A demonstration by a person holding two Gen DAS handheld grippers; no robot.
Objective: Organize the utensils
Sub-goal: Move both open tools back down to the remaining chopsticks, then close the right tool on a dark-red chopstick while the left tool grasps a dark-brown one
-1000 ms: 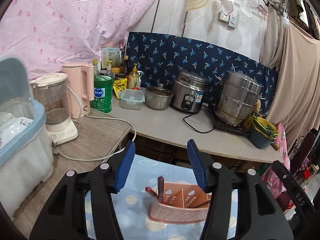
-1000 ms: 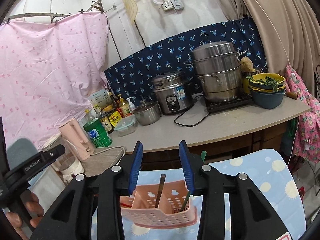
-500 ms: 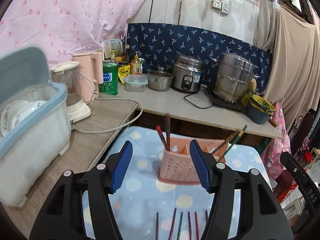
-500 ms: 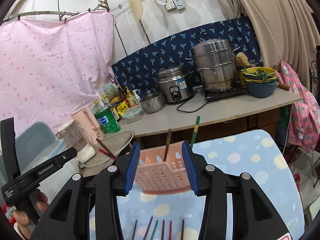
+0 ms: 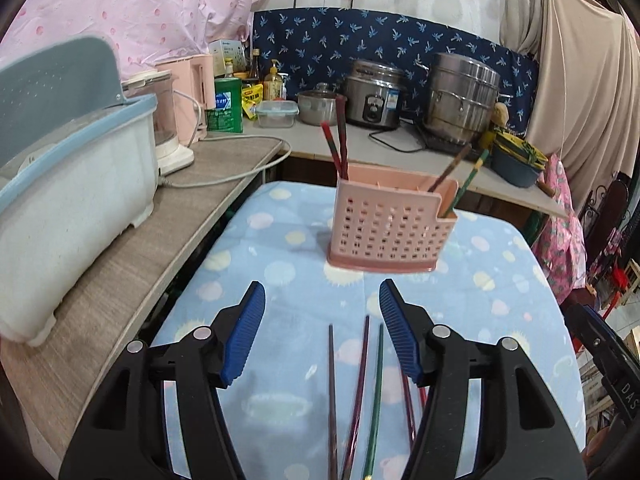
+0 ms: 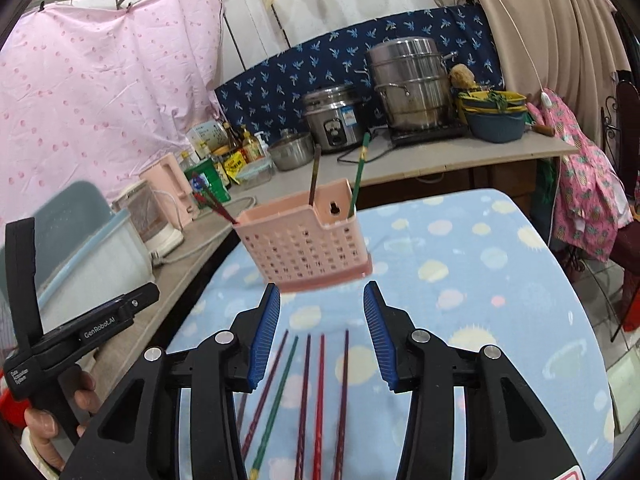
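Pink caddy [image 6: 304, 244] ahead | chopsticks [image 6: 320, 392] under right hand-held gripper [image 6: 322, 322] | both hand-held grippers apart, empty

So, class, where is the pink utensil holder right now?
The pink utensil holder stands on the blue dotted cloth, centred in both wrist views, beyond the loose chopsticks, near the kitchen counter.
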